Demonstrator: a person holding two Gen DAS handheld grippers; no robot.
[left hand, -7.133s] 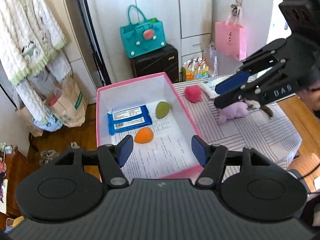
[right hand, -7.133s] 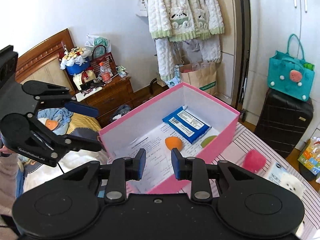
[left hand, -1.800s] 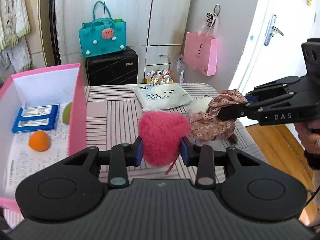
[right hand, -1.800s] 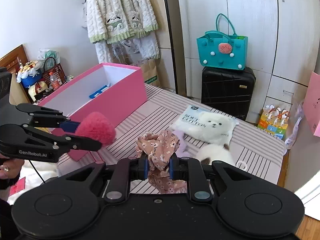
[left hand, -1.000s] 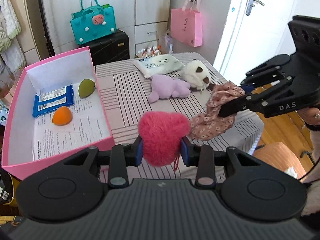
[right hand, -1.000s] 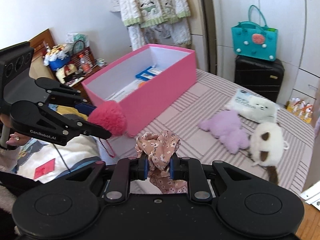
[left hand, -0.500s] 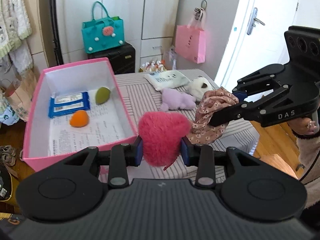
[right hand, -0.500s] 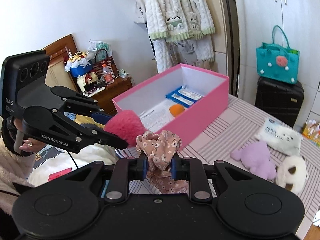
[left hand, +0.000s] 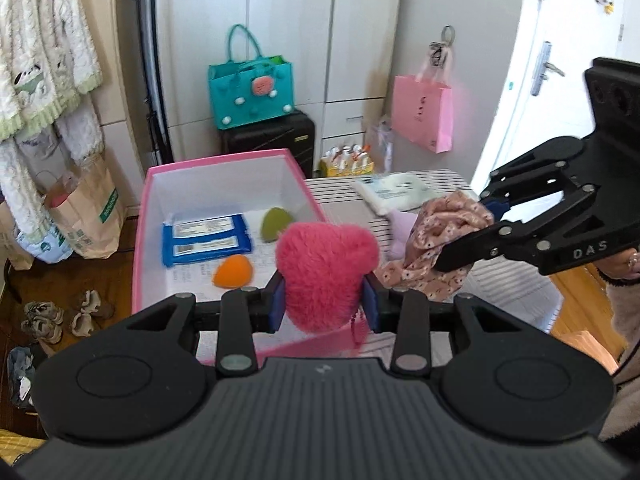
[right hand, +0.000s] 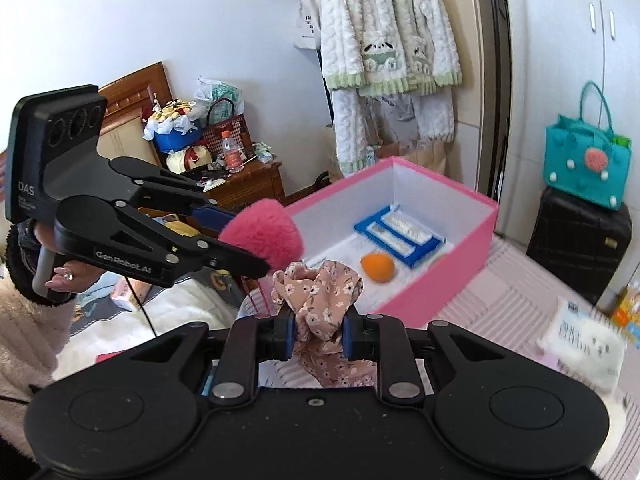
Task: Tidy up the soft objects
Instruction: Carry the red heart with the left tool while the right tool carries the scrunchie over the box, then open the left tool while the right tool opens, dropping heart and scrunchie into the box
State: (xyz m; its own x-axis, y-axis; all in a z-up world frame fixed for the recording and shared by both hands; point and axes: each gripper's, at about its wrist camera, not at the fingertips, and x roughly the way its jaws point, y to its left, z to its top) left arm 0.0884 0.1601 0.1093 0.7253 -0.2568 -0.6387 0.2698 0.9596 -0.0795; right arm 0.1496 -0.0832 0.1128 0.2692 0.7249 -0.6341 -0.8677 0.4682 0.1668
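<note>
Left gripper [left hand: 325, 306] pinches pink fluffy heart [left hand: 326, 276], aloft over near rim of pink box [left hand: 141, 216]; right gripper [right hand: 319, 338] clamps floral scrunchie [right hand: 320, 300], at 3 o'clock of the heart. In box: orange sponge [left hand: 233, 271], green sponge [left hand: 274, 219], blue packs [left hand: 206, 239]. Left on table at 1 o'clock: tissue pack [left hand: 394, 193], purple plush [left hand: 401, 229]. Judged roughly halfway.

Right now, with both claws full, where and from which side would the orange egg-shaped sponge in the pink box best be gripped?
Grip the orange sponge across its rounded middle, coming straight down through the open top of the pink box. It lies on its side on the paper lining, apart from the blue packs and the green sponge, so the fingers should fit on either side.
</note>
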